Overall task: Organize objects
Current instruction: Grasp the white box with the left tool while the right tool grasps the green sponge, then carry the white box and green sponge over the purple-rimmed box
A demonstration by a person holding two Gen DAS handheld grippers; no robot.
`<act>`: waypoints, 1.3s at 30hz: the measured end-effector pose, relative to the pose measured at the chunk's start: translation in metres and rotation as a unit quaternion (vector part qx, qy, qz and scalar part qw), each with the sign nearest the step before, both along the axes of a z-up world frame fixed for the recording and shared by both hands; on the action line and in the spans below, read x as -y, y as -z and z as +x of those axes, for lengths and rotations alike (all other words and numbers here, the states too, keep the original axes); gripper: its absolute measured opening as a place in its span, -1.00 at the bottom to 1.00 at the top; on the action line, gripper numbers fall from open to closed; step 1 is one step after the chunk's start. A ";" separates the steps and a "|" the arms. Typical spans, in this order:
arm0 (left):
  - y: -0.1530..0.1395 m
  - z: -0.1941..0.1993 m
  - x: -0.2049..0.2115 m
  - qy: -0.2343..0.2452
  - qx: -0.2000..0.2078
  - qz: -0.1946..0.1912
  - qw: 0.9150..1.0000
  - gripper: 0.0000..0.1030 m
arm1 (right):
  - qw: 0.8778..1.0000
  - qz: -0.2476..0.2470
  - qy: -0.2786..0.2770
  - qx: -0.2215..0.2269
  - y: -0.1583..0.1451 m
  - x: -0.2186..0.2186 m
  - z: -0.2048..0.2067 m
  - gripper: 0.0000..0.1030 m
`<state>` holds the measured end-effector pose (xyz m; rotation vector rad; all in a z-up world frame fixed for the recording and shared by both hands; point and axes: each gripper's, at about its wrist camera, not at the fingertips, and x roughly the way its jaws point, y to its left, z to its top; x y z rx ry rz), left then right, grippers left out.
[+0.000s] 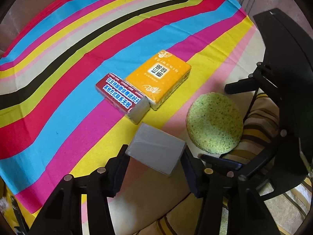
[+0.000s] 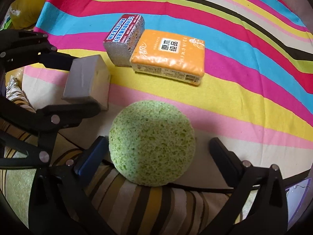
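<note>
My left gripper (image 1: 154,156) is shut on a grey box (image 1: 155,148) and holds it just over the striped cloth; it also shows in the right wrist view (image 2: 86,78). A red-labelled grey box (image 1: 122,96) and an orange tissue pack (image 1: 160,78) lie side by side, touching, beyond it. A round green sponge (image 2: 151,146) lies at the cloth's near edge between the fingers of my right gripper (image 2: 158,152), which is open; the jaws stand apart on either side of the sponge. The sponge shows in the left wrist view (image 1: 215,123).
The striped cloth (image 1: 58,78) covers the surface. A brown-and-yellow striped cushion (image 2: 156,201) lies under the cloth's near edge. The right gripper's black body (image 1: 283,78) stands to the right of the sponge.
</note>
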<state>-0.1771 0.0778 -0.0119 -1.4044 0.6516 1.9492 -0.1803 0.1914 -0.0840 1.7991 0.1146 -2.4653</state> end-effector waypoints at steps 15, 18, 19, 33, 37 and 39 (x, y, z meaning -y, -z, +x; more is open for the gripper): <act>-0.029 0.006 0.031 -0.095 -0.019 0.041 0.994 0.04 | 1.000 -0.001 -0.011 -0.024 -0.011 -0.001 0.005 0.60; -0.032 0.009 0.036 -0.110 -0.016 0.053 0.992 0.04 | 1.000 -0.009 -0.008 -0.026 -0.014 -0.002 0.007 0.60; -0.033 0.009 0.036 -0.114 -0.016 0.056 0.992 0.04 | 1.000 -0.012 -0.006 -0.026 -0.015 0.002 0.007 0.60; -0.052 0.019 0.013 -0.134 -0.024 0.082 0.987 0.04 | 0.995 -0.027 0.041 -0.083 -0.042 -0.020 0.027 0.60; -0.054 0.024 0.002 -0.129 -0.023 0.085 0.988 0.04 | 0.992 -0.037 0.058 -0.102 -0.056 -0.032 0.039 0.60; -0.055 0.026 -0.005 -0.125 -0.024 0.086 0.988 0.04 | 0.991 -0.042 0.066 -0.109 -0.061 -0.040 0.044 0.60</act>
